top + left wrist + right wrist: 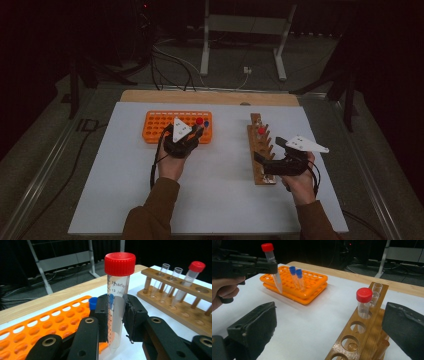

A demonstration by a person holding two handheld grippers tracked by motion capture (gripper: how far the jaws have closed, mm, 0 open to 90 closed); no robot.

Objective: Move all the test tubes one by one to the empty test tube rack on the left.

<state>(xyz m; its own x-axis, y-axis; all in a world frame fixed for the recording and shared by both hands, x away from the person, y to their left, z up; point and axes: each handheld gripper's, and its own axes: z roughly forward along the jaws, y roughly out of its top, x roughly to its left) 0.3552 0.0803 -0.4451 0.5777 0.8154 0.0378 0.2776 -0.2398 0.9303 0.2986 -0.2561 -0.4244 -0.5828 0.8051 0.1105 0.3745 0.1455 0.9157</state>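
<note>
My left gripper is shut on a clear tube with a red cap, held upright just off the near right corner of the orange rack. From the right gripper view that tube hangs over the rack's near edge, with two blue-capped tubes standing in the rack behind it. My right gripper is open, its jaws wide on either side of the wooden rack. One red-capped tube stands in the wooden rack beside two uncapped glass tubes.
A white mat covers the table, with a strip of bare wood along the far edge. Beyond it are a metal stand and cables on the dark floor.
</note>
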